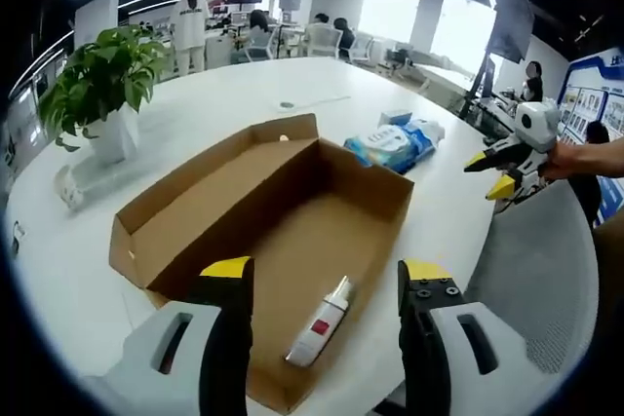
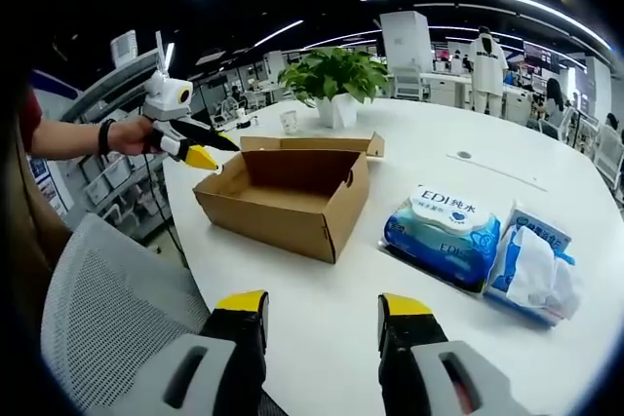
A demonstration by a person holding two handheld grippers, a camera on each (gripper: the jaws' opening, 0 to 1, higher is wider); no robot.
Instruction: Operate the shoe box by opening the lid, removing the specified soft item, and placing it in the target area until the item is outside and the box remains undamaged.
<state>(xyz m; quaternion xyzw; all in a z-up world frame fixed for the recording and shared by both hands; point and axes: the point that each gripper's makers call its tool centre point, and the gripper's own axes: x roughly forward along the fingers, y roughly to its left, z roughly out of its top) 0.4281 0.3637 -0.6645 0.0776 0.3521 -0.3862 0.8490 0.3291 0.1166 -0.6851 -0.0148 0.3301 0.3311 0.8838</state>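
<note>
The brown cardboard shoe box [image 1: 292,211] lies open on the white table, its lid flap [image 1: 278,132] folded back. A white spray bottle [image 1: 320,323] with a red label lies on the box floor near the close end. My left gripper [image 1: 326,270] hovers open above that end, its yellow-tipped jaws either side of the bottle and apart from it. In the right gripper view the box [image 2: 283,192] sits ahead, with the left gripper [image 2: 213,151] at its left corner. My right gripper [image 2: 323,303] is open over bare table, short of the box. A blue-and-white wipes pack [image 2: 444,231] lies to the right.
The wipes pack [image 1: 395,143] lies just past the box, and a second tissue pack [image 2: 536,265] beside it. A potted plant [image 1: 102,85] stands at the table's far side. A grey mesh chair [image 2: 107,309] sits at the table edge. People stand in the background.
</note>
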